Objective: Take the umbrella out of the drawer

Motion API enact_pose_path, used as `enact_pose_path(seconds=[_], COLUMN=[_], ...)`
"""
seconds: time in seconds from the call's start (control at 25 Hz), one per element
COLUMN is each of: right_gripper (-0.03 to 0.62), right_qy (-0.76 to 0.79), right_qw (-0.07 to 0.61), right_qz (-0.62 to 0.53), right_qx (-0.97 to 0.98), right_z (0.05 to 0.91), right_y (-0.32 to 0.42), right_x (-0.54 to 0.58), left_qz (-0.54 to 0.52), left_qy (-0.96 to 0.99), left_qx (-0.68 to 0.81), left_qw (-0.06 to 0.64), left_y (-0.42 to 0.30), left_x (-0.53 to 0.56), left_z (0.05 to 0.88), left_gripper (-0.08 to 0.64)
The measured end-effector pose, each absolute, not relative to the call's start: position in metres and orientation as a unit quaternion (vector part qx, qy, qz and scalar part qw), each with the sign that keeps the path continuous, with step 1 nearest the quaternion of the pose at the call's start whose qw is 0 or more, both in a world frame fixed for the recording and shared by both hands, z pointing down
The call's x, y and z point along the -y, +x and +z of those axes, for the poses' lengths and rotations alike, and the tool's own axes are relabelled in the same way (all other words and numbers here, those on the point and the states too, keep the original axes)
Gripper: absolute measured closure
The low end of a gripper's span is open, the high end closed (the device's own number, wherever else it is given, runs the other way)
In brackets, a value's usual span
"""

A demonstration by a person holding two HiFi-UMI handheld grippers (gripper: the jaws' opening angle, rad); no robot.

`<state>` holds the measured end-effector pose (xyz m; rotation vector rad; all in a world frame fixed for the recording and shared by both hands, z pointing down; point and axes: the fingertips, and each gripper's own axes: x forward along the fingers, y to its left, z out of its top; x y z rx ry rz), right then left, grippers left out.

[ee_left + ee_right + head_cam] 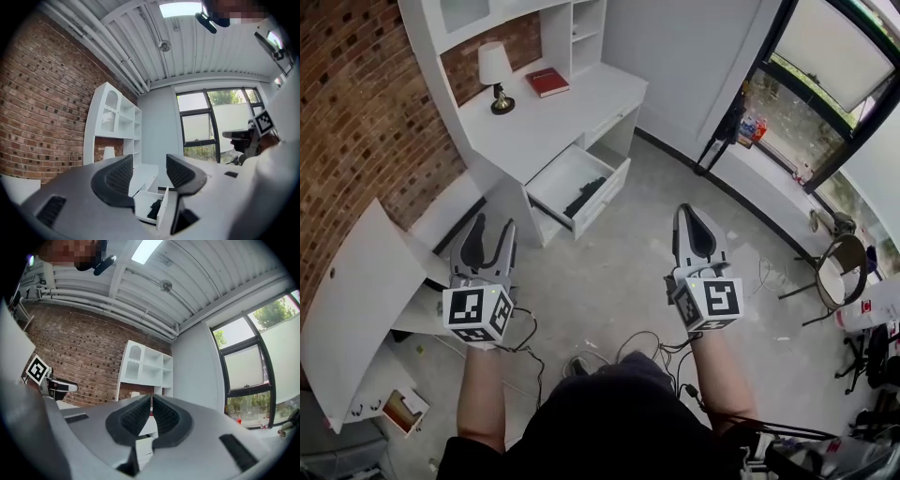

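Black folded compact umbrella (584, 198) lies loose inside the pulled-out white drawer (555, 182) of the white counter (534, 127). It looks dark, slim and crumpled. Left tool (494, 223) is released and empty, well short of the drawer. Right tool (688, 212) is clenched on nothing.
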<state>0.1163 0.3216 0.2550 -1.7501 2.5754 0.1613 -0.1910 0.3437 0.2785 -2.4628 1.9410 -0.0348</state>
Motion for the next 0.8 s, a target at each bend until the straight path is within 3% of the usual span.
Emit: enact_pose_path(seconds=[0.4, 0.8], right_gripper=[0.535, 0.549], right_qy=[-0.565, -0.546], right_qw=[-0.013, 0.046], right_qz=[0.029, 0.022], right_qx=[-0.824, -0.836], right_z=[0.279, 0.283], right_y=[0.104, 0.115], right_x=[-0.309, -0.227], left_qz=[-0.017, -0.043], left_qy=[-0.802, -0.784], left_qx=[-0.596, -0.619], left_qw=[-0.032, -0.033], left_y=[-0.191, -0.186], left_x=[-0.315, -0.253], left_z=[0.313, 0.322], left_gripper=[0.337, 0.337])
